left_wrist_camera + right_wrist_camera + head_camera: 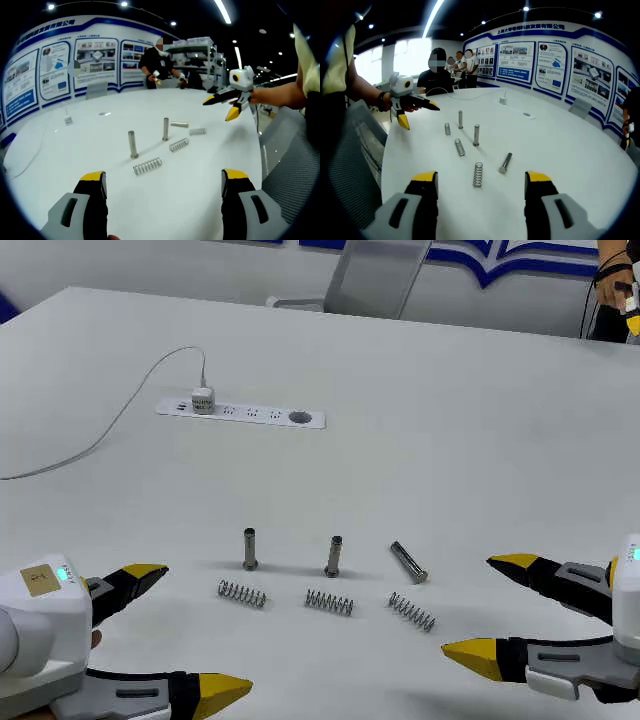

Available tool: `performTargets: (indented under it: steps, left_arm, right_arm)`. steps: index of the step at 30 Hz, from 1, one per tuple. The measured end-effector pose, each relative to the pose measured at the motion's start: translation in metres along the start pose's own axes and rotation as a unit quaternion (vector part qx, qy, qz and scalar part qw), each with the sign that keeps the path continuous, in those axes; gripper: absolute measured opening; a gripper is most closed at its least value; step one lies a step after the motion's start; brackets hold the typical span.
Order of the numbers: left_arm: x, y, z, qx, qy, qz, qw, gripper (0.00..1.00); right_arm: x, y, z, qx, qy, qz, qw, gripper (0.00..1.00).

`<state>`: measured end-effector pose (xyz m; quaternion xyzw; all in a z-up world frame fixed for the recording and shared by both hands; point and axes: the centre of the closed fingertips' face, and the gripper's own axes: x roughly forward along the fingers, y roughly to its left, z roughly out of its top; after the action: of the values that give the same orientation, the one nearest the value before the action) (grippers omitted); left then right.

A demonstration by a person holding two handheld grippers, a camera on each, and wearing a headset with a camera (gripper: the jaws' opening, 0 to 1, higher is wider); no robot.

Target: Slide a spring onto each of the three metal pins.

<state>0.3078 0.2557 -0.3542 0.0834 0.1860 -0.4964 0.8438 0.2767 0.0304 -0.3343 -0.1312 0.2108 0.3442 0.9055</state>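
Note:
On the white table two metal pins stand upright, the left pin and the middle pin. A third pin lies on its side at the right. Three springs lie in front of them: left spring, middle spring, right spring. My left gripper is open at the lower left, short of the left spring. My right gripper is open at the lower right, beside the right spring and the lying pin. Neither gripper holds anything.
A white power strip with a plugged charger and a cable lies further back on the table. A grey chair stands behind the far edge. A person stands beyond the table.

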Motion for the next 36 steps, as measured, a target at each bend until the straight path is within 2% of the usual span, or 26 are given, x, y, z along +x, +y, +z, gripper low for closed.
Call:
performTargets:
  steps: [13,19,36]
  left_arm:
    - [0.000,-0.001,0.002,0.002,-0.002,-0.001,1.0000,0.97]
    - [-0.001,0.001,0.002,0.000,-0.003,0.002,1.0000,0.97]
    - [0.001,-0.003,0.004,0.004,0.000,0.001,1.0000,0.97]
  right_arm:
    - [-0.001,-0.003,-0.001,0.007,0.008,-0.004,0.9999,0.67]
    - [0.002,-0.010,0.002,0.009,0.012,-0.008,0.9999,0.65]
    - [0.032,-0.033,0.011,-0.002,0.040,-0.019,0.9990,0.59]
